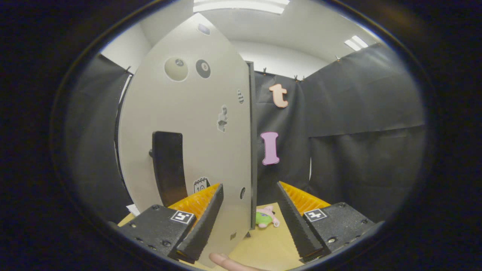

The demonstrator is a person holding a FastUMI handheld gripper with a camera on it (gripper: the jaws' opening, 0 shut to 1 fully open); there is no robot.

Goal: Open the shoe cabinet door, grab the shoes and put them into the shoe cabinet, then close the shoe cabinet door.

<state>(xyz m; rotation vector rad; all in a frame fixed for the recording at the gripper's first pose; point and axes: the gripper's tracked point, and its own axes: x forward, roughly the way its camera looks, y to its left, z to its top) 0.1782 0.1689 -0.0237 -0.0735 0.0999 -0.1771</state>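
Shoe cabinet door point(196, 124), a pale grey flat panel w/ a black upright handle point(168, 167) and small stickers, stands just ahead of the tongs point(248, 192), its right edge lying between the two fingers. Tongs spread wide, nothing gripped; left finger point(203, 214) sits in front of the door's lower face, contact unclear. Small green-and-pink plush toy point(265, 217) lies on the light wooden desk point(263, 244) beyond the fingers. A fingertip point(226, 261) shows by the door's bottom edge.
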